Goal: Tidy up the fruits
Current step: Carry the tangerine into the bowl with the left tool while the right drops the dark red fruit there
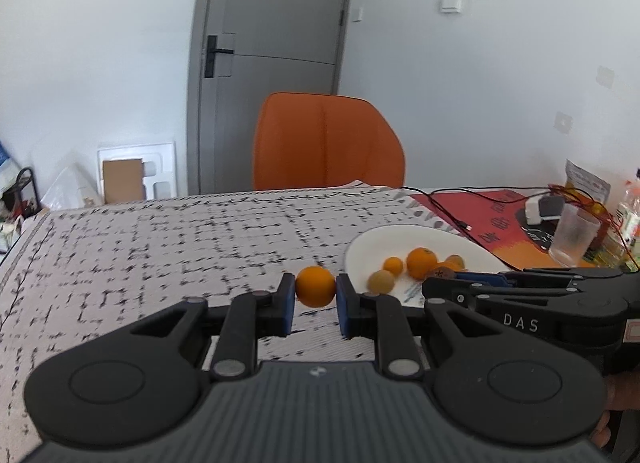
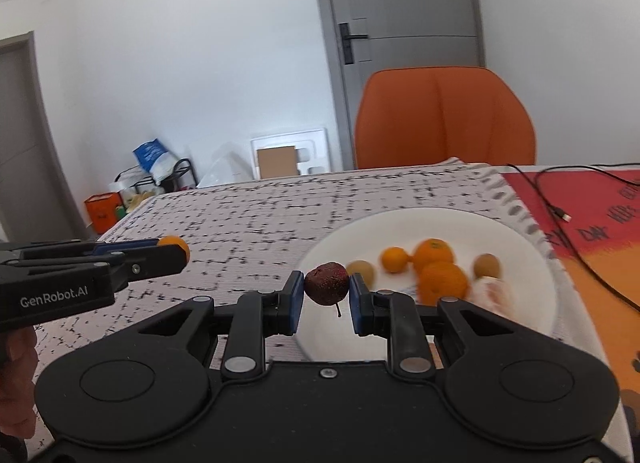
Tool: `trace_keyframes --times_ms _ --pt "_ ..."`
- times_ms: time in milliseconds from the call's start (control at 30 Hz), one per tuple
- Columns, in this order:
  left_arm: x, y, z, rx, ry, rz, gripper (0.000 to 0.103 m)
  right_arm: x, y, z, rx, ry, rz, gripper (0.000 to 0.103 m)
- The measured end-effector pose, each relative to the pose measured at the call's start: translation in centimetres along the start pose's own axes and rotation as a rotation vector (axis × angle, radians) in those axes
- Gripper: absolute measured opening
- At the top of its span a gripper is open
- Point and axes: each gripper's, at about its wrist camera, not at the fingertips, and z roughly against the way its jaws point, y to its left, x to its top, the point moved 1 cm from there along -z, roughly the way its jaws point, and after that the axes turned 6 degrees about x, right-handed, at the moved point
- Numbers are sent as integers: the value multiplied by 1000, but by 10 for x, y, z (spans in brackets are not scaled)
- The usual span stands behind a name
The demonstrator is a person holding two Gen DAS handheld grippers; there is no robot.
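A: Fingers?
B: Left gripper (image 1: 315,305) pinches a small orange (image 1: 315,286) above the tablecloth (image 1: 160,247); right gripper (image 2: 326,301) clamps a dark red fruit (image 2: 326,283).
A: The plate (image 2: 520,239)?
B: Oranges and brownish fruits.

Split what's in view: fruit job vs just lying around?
Job:
- small round orange fruit in left gripper
- dark red stemmed fruit in right gripper
- white plate holding more fruit

Lying about:
- clear plastic cup
- black cable
- orange chair
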Motion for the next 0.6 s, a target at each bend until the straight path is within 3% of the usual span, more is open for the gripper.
trace_keyframes --times_ms 133,600 --pt "7 -15 -2 -18 -9 -38 20 -2 -14 8 -47 -15 -18 25" --pt "15 -55 -15 -67 -2 -115 20 -9 -41 37 -48 -50 -72 29"
